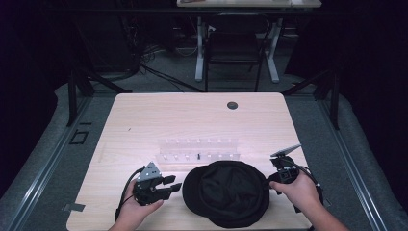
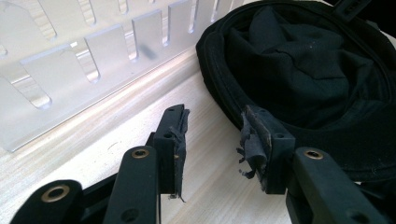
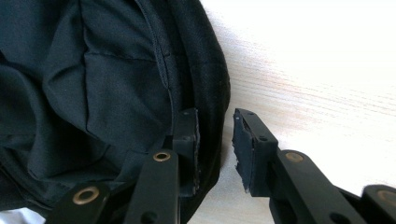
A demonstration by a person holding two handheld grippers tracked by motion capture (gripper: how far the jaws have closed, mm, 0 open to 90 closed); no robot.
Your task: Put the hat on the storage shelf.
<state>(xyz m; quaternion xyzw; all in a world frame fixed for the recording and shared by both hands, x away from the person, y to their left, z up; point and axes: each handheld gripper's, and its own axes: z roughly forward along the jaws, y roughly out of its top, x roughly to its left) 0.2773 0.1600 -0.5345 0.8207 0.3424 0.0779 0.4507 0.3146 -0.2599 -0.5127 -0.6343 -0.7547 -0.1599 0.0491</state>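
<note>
A light wooden desk (image 1: 144, 120) carries a clear acrylic rack (image 1: 198, 149) of slotted rows near its middle, with a small dark item standing in one slot. A round black grommet (image 1: 232, 105) sits near the far edge. Beyond the desk, a dark folding chair (image 1: 235, 48) stands on grey floor before another table.

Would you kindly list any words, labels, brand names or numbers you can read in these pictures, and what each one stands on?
None: no readable text in any view.
Black hat: plain fabric, no label or logo showing.
Clear slotted rack: no markings.
Table: no writing.
</note>
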